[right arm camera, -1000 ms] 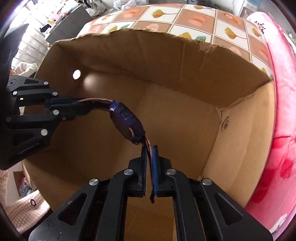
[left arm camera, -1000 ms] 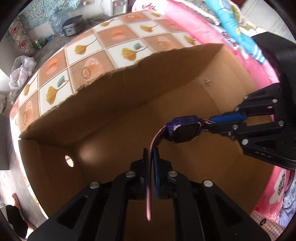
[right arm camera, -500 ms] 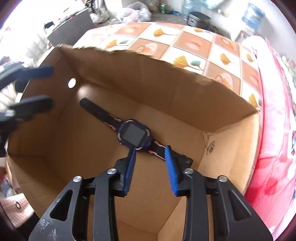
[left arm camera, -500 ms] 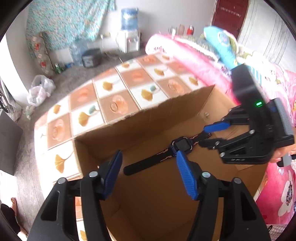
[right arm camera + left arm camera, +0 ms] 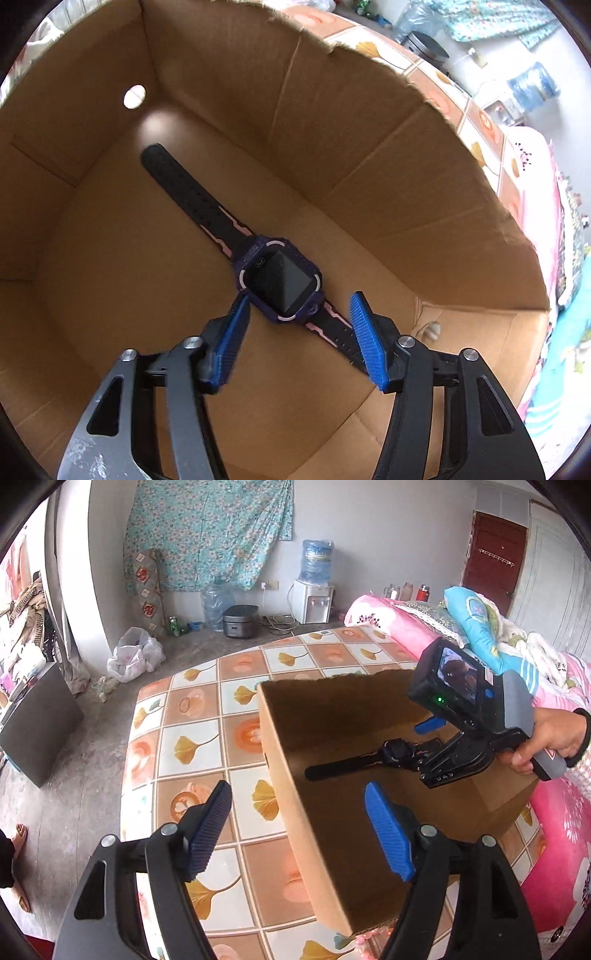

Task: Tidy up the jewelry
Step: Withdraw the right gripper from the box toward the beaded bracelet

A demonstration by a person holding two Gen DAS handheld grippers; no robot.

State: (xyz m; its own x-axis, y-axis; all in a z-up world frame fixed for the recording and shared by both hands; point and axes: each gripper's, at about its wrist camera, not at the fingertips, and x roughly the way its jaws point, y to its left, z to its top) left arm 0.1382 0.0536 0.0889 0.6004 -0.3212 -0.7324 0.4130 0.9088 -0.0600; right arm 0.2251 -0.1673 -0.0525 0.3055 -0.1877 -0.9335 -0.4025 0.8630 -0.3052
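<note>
The left gripper [image 5: 297, 830] hangs over the near edge of the cardboard box [image 5: 280, 760]. Its jaws have just been opening and stand wide, with nothing between them. The right gripper [image 5: 297, 341] has been opening too; the watch [image 5: 279, 280] lies flat on the box floor, its strap under those jaws, let go. Past the box are the tiled table [image 5: 192, 716] and pink bed [image 5: 557, 812]. Nothing blocks the way.

floor [image 5: 74, 812]: grey concrete | wall [image 5: 388, 535]: grey | door [image 5: 493, 554]: dark red
</note>
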